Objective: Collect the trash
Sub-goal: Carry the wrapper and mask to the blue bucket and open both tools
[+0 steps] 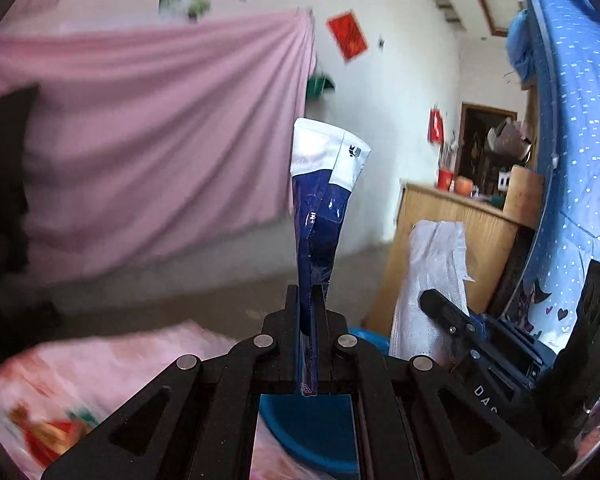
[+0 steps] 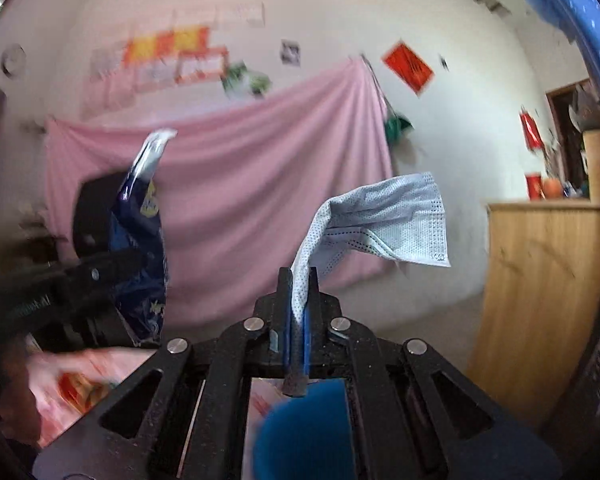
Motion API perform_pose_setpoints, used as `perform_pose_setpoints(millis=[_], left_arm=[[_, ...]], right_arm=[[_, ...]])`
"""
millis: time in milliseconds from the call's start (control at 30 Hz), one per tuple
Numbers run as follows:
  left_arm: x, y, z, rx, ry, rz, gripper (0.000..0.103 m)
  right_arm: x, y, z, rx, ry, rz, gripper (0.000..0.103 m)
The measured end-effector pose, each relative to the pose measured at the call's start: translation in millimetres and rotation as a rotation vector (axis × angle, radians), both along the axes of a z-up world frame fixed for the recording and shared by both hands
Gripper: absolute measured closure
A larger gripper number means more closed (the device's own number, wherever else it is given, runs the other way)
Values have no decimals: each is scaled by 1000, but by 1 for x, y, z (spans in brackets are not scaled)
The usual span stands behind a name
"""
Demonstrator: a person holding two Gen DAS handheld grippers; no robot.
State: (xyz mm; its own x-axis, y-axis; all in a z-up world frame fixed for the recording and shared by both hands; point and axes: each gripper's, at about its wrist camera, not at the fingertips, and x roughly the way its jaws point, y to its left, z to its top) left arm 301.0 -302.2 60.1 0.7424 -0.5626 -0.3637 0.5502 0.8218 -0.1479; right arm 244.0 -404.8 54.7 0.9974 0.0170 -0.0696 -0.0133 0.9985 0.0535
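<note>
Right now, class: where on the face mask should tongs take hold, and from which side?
Grip the bunched narrow end of the face mask, coming from below as the right tongs do: its pleats gather thin there, while the wide end flops free.

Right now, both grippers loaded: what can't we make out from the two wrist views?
- Blue basin: left wrist view, mostly hidden by the left gripper; contents not visible.
- Blue-and-white wrapper: printing too small to read.
- Patterned pink cloth: right wrist view, motion-blurred.
- Face mask in the right gripper: ear loops not discernible.
- Wall papers: blurred, unreadable.
</note>
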Motion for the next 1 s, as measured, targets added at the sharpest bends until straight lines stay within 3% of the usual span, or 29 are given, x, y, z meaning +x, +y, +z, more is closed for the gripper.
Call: perform_pose_setpoints(millis=[233, 533, 600, 667, 767, 900, 1000], left_arm=[[37, -33, -19, 51, 223, -52, 101], [61, -57, -25, 79, 381, -35, 98], [61, -49, -26, 71, 390, -28, 92], [60, -39, -26, 69, 386, -17, 75], [51, -15, -24, 49, 363, 4, 73], [39, 4, -20, 28, 308, 43, 70], [23, 24, -14, -3, 233, 99, 55]], right_arm=[[19, -35, -39, 62, 202, -37, 69], [43, -53, -71, 163, 376, -57, 64], [44, -53, -75, 170, 392, -63, 63], [44, -53, -75, 177, 400, -65, 57], [43, -53, -73, 184, 391, -70, 45], [40, -53, -67, 185, 373, -74, 39], [33, -51, -57, 190, 333, -81, 29]])
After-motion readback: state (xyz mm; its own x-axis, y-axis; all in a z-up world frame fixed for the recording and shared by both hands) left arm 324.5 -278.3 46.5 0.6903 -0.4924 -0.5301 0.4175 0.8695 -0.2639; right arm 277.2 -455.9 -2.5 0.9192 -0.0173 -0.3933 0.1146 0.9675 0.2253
